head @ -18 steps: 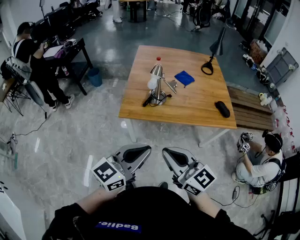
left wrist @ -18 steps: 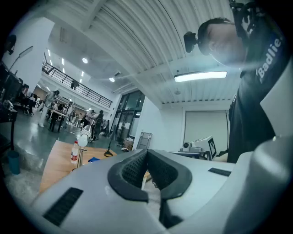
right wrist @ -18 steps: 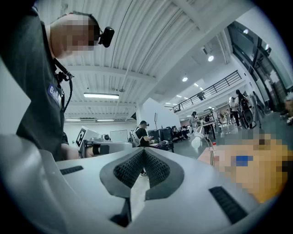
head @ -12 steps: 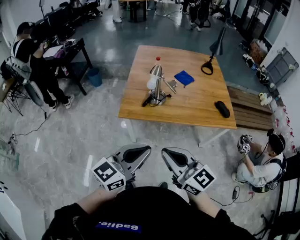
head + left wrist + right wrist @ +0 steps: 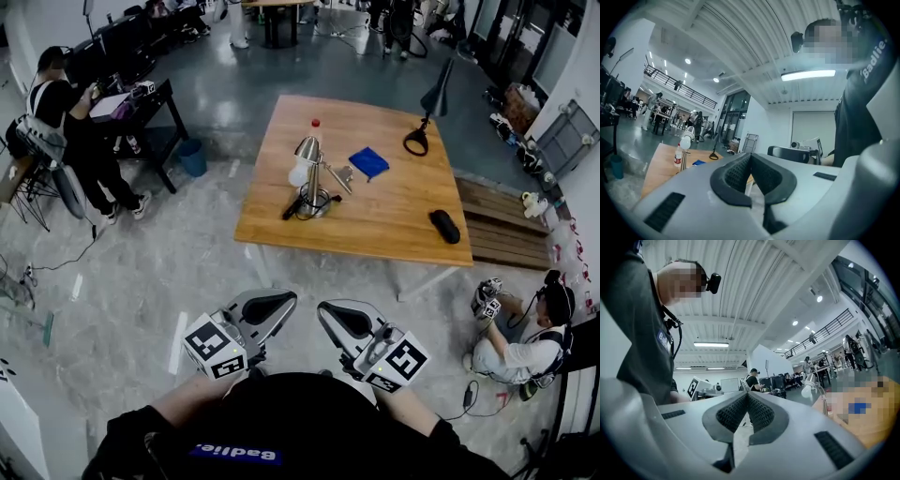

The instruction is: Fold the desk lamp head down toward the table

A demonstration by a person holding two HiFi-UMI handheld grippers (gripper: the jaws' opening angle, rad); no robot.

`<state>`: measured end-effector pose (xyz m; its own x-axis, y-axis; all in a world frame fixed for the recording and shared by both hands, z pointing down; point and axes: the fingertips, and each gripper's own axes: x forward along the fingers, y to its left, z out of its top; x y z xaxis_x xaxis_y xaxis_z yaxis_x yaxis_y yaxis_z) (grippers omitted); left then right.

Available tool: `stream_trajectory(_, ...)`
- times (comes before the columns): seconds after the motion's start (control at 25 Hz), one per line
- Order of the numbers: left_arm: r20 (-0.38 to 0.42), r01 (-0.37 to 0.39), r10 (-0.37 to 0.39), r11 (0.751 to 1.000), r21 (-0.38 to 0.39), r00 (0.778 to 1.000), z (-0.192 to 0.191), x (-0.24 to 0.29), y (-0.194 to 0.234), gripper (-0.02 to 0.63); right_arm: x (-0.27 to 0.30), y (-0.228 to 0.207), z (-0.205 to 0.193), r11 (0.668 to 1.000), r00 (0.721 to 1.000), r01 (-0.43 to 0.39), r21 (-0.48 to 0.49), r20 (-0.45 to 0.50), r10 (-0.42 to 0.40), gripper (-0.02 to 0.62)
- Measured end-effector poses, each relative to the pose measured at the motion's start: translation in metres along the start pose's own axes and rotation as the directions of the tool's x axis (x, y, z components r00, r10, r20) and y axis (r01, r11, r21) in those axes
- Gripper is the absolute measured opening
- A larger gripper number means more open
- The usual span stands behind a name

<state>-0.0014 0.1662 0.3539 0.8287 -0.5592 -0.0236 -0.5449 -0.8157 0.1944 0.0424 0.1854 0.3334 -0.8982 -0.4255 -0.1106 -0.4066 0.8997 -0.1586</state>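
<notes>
While upright, desk lamp (image 5: 313,180) on table (image 5: 394,223)

two lamps (image 5: 313,178) (image 5: 435,94), one bottle (image 5: 315,128)

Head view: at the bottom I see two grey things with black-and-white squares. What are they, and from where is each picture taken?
They are hand-held tools, one in each hand of a person; no robot arm is here. Each ends in a two-jaw claw: the left claw and the right claw. The squared cubes belong to them. The head view comes from a camera on the person's head; the other two come from cameras riding on each tool. Both claws are shut and hold nothing. Ahead stands a light wooden table carrying a silver metal desk lamp, a blue cloth, a black oblong case and a black cone-shaded lamp.
</notes>
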Motion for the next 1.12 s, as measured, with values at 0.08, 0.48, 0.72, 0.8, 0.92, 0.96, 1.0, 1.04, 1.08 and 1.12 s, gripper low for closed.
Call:
stream_trajectory(0.08,0.000,-0.022,0.022,1.000,-0.003,1.000,0.001,0.009,0.003,0.009,-0.006,-0.009,0.001,1.000,1.000,-0.011,0.000,0.004,0.011,0.005)
stream_trajectory(0.48,0.017,-0.102,0.102,0.994,0.028,0.995,-0.008,0.041,0.038,0.009,-0.012,-0.067,0.002,0.998,0.998,-0.054,-0.017,-0.014,0.054,0.005)
stream_trajectory(0.72,-0.005,-0.087,0.088,0.996,0.019,0.996,-0.023,0.050,0.096,0.009,0.017,-0.104,-0.001,0.999,0.999,-0.021,-0.025,-0.036,0.020,0.005)
stream_trajectory(0.8,-0.015,-0.061,0.062,0.998,0.028,0.998,-0.026,0.054,0.125,0.009,0.035,-0.122,-0.003,1.000,0.999,0.016,-0.022,-0.043,-0.017,0.005)
stream_trajectory(0.92,-0.029,-0.003,0.005,0.999,0.053,1.000,-0.025,0.059,0.171,0.009,0.064,-0.151,-0.005,0.996,0.994,0.083,-0.022,-0.067,-0.085,0.005)
stream_trajectory(0.96,-0.035,0.015,-0.013,0.998,0.057,0.999,-0.024,0.059,0.186,0.009,0.073,-0.161,-0.005,0.994,0.991,0.107,-0.026,-0.076,-0.109,0.005)
stream_trajectory(1.0,-0.044,0.033,-0.030,0.998,0.059,0.999,-0.025,0.060,0.201,0.009,0.081,-0.172,-0.005,0.991,0.987,0.134,-0.031,-0.083,-0.136,0.005)
stream_trajectory(1.04,-0.054,0.049,-0.046,0.997,0.059,0.998,-0.026,0.062,0.216,0.009,0.088,-0.183,-0.005,0.986,0.982,0.163,-0.037,-0.087,-0.166,0.005)
stream_trajectory(1.08,-0.064,0.064,-0.060,0.996,0.058,0.996,-0.028,0.063,0.230,0.009,0.094,-0.195,-0.004,0.980,0.976,0.196,-0.044,-0.086,-0.199,0.005)
stream_trajectory(1.12,-0.074,0.077,-0.073,0.995,0.056,0.995,-0.031,0.065,0.245,0.009,0.100,-0.206,-0.002,0.972,0.969,0.228,-0.052,-0.083,-0.232,0.005)
